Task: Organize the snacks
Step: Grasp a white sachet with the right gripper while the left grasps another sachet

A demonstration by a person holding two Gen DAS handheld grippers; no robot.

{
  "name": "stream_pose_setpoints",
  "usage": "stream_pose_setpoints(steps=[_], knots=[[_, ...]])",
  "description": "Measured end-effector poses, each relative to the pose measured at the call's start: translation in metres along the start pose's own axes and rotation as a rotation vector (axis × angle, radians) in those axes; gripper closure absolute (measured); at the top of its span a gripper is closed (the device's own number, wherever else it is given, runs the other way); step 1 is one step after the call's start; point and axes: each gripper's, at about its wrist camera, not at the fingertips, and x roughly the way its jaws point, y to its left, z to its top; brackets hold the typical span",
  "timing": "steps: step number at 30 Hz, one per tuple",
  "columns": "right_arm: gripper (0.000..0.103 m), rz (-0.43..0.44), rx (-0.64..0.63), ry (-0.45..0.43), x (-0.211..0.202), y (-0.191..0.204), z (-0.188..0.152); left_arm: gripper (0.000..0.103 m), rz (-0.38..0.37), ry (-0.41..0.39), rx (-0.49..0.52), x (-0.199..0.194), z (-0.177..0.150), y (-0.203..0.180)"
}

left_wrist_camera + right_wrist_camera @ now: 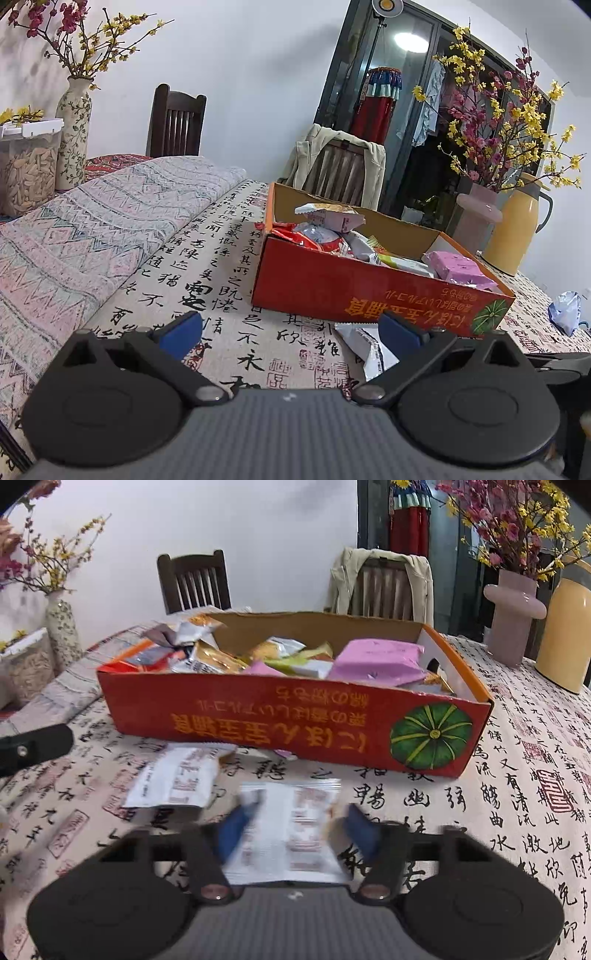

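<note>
A red cardboard box with a green pumpkin picture stands on the table, filled with several snack packets, among them a pink one. My right gripper hovers in front of the box with a blurred white snack packet between its blue pads, which touch both its sides. A second white packet lies flat on the cloth beside it, just ahead of my left gripper's right finger. My left gripper stands open with only tablecloth between its fingers.
The calligraphy-print tablecloth covers the table, with a folded patterned cloth at the left. A pink vase and a yellow thermos stand at the back right, and a jar of nuts and a flowered vase at the left. Two chairs stand behind.
</note>
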Motion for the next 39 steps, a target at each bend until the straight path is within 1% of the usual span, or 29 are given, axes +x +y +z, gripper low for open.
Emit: stream_pose_setpoints(steps=[3,6,11,17,21,24,26,28,31,36,39], knots=[[0.064,0.001,0.016,-0.02,-0.004,-0.005,-0.001,0.0,0.002,0.002,0.0,0.0,0.0,0.0],[0.064,-0.002,0.043,-0.059,-0.015,-0.015,-0.002,0.0,0.003,0.005,0.002,0.001,0.0,0.0],[0.064,-0.042,0.076,-0.119,-0.03,-0.038,-0.004,0.0,0.012,0.011,0.002,0.002,0.001,0.0],[0.064,-0.088,0.127,-0.156,-0.036,-0.07,-0.009,0.0,0.029,0.019,0.008,0.005,0.001,-0.001],[0.064,-0.079,0.168,-0.179,-0.033,-0.08,-0.013,0.0,0.046,0.025,0.01,0.006,0.001,-0.002],[0.064,-0.072,0.188,-0.192,-0.031,-0.081,-0.016,0.0,0.065,0.035,0.013,0.008,0.001,-0.002],[0.064,-0.063,0.194,-0.199,-0.032,-0.081,-0.018,0.0,0.092,0.045,0.017,0.009,0.002,-0.003],[0.064,-0.052,0.199,-0.201,-0.033,-0.081,-0.019,0.0,0.129,0.058,0.036,0.011,0.003,-0.007],[0.064,-0.048,0.197,-0.201,-0.033,-0.08,-0.02,0.0,0.161,0.086,0.086,0.014,0.004,-0.017],[0.064,-0.041,0.203,-0.213,-0.035,-0.08,-0.021,0.0,0.148,0.167,0.105,0.025,0.013,-0.037],[0.064,-0.036,0.207,-0.218,-0.036,-0.081,-0.022,0.0,0.121,0.209,0.129,0.035,0.018,-0.055]])
